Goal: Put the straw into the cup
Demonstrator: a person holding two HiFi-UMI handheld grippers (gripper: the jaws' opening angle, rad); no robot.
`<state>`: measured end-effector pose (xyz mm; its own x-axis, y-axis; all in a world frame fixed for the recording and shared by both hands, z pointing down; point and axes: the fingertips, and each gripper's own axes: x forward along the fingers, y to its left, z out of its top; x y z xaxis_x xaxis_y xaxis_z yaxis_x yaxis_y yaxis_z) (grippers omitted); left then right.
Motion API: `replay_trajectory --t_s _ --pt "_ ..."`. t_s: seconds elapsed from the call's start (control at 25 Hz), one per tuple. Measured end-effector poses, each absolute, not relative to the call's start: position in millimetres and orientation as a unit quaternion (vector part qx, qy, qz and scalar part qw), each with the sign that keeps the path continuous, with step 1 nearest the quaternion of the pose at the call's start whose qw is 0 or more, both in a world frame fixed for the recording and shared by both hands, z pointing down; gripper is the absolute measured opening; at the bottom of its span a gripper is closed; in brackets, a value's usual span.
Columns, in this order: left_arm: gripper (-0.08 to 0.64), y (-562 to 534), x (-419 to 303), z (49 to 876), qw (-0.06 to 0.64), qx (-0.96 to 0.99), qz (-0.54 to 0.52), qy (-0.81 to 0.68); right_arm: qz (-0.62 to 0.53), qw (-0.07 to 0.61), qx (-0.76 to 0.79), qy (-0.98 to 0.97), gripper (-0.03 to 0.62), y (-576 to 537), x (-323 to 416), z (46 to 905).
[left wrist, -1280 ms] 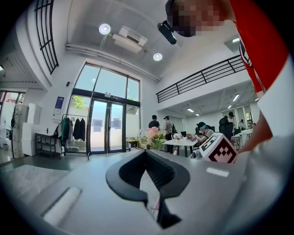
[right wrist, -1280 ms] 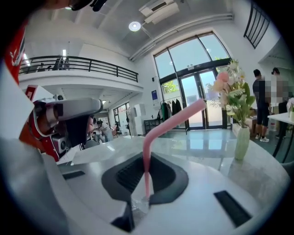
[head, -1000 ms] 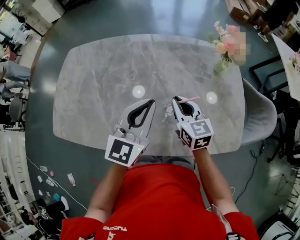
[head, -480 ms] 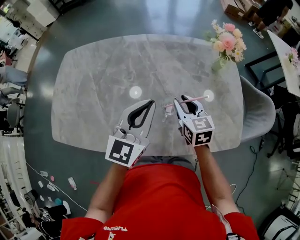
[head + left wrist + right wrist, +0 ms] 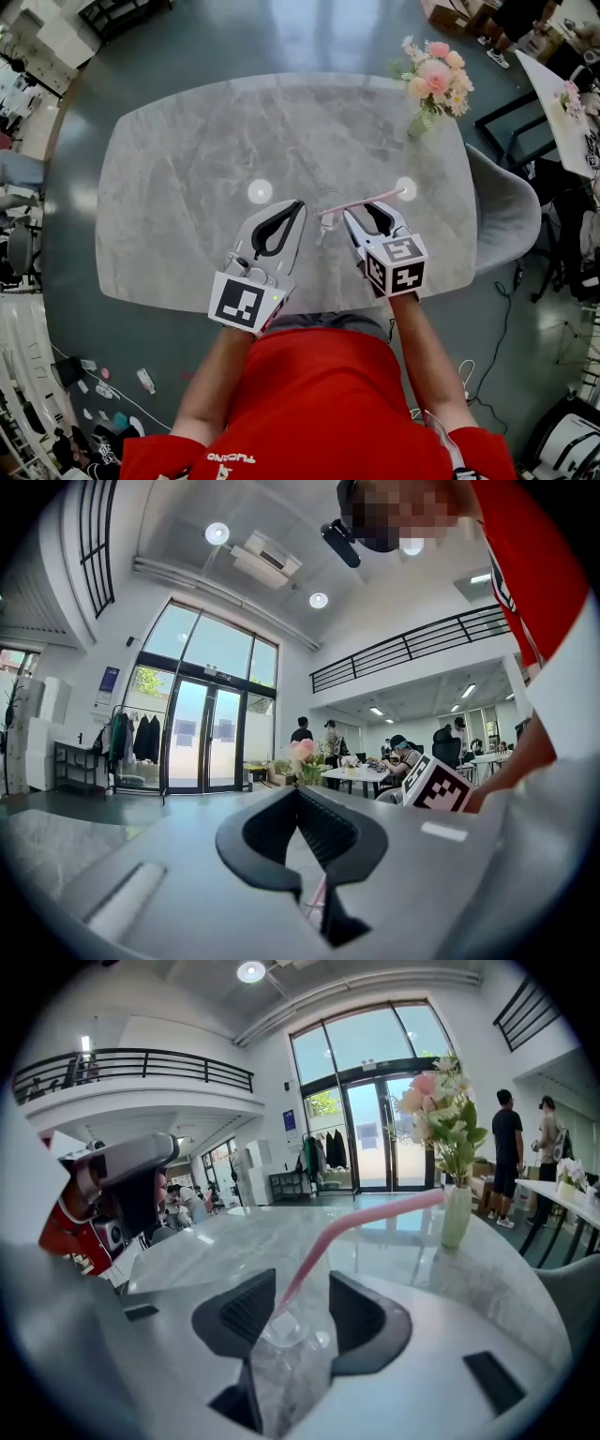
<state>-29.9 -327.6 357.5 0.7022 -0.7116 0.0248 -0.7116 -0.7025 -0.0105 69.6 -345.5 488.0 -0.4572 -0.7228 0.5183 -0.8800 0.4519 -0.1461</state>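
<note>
**On the marble worktop: straw in the cup, right tongs spread wide**

Between the two grippers, near the front edge of the grey marble worktop (image 5: pixel 216 131), stands a clear cup (image 5: pixel 327 219) with the pink straw (image 5: pixel 367 198) in it. The straw's lower end sits inside the cup. Its bent upper part leans off to the right, toward the side where a vase (image 5: pixel 419 120) of pink and cream flowers stands near the far corner.

The right tongs (image 5: pixel 368 212) have just been opening and their jaws now stand well apart. In the right gripper view the straw (image 5: pixel 361 1225) rises on a slant through the gap between the jaws, and neither pad presses on it. The cup (image 5: pixel 281 1363) shows low down in that same gap — glassy, its outline hard to trace.

The left tongs (image 5: pixel 300 204) are just left of the cup and apart from it, pointing roughly level across the worktop. They are closed: in the left gripper view the two tips meet, with nothing caught between them.

A grey chair (image 5: pixel 506 216) stands at the worktop's right end.
</note>
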Motion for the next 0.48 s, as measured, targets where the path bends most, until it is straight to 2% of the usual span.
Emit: replay_trajectory --t_s 0.2,0.36,0.48 --pt "0.006 -327.5 -25.4 355.4 -0.007 -0.924 -0.021 0.381 0.207 0.179 0.484 -0.831 0.156 -320.0 73.5 470.6" --pt "0.006 -324.5 -20.3 350.3 0.006 -0.930 -0.010 0.368 0.182 0.135 0.480 -0.848 0.154 -293.9 68.6 426.7" --pt "0.006 -319.6 -15.3 346.1 -0.003 -0.933 -0.010 0.361 0.151 0.095 0.485 -0.856 0.102 -284.1 67.0 389.6"
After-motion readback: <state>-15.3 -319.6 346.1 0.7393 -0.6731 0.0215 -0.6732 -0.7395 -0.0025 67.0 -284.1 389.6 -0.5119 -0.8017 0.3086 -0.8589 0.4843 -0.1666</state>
